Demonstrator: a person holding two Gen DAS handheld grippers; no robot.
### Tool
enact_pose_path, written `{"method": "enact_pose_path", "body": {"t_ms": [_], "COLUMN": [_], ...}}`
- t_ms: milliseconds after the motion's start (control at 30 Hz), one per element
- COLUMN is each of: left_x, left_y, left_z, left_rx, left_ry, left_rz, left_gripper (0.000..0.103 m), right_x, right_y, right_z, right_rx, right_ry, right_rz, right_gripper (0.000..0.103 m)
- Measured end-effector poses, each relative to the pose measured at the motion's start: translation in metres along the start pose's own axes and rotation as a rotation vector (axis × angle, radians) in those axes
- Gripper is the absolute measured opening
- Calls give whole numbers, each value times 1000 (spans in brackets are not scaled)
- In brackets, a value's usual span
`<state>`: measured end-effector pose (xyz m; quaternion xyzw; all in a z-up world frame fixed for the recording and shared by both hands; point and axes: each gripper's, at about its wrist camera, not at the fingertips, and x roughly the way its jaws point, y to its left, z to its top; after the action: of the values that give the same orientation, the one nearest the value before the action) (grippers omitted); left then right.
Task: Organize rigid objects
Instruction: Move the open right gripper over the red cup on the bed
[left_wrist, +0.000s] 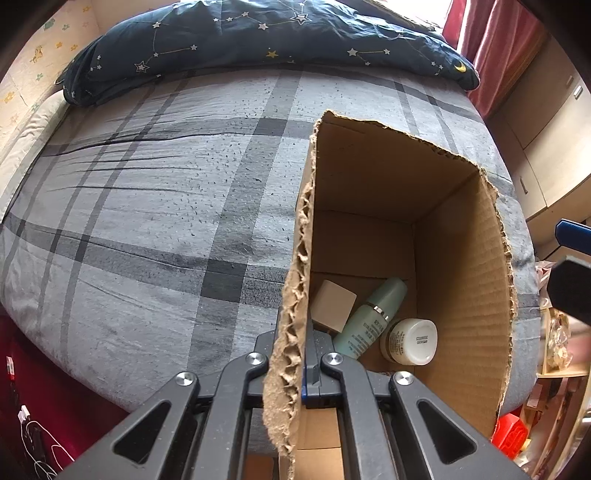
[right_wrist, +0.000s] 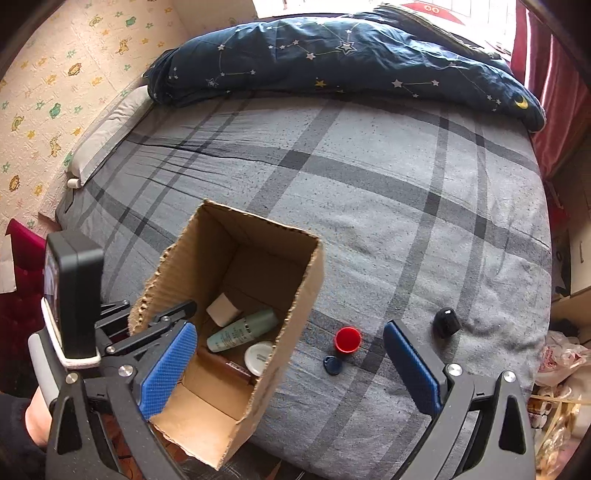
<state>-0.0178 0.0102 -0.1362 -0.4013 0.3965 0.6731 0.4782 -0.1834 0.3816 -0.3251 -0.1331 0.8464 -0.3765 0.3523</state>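
Hiding brown item (right_wrist: 236, 369) under jar (right_wrist: 258, 357) | box (right_wrist: 295, 295) wall

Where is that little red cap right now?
In the right wrist view, the red cap sits on the grey plaid bedsheet, just right of the cardboard box, with a small blue piece beside it.

We've got a rough corrugated cardboard box (right_wrist: 236, 321) with ragged torn edges, a matt woven bedsheet (right_wrist: 388, 206), a glossy red plastic cap (right_wrist: 347, 339), and a smooth white jar (left_wrist: 410, 341).
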Motion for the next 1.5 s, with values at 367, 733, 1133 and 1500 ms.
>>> {"method": "enact_pose_path", "body": {"t_ms": [367,733,1133,1500], "left_x": [0,4,10,16], "left_y": [13,22,28,32], "left_z": [-3,-7,-11,-13], "left_rx": [-67,-127,-193,-244], "left_ry": [12,24,45,57], "left_rz": [36,62,87,109], "left_gripper": [2,3,2,2], "right_x": [22,61,94,135], "right_y": [-45,-60,-73,-74], "right_z": [-8,-24,-27,-21], "right_rx": [3,-4,-7,-37], "right_ry": [-45,-61,-103,-121], "right_rz": [-146,-205,-235,-261], "right_gripper": [103,103,103,103]}}
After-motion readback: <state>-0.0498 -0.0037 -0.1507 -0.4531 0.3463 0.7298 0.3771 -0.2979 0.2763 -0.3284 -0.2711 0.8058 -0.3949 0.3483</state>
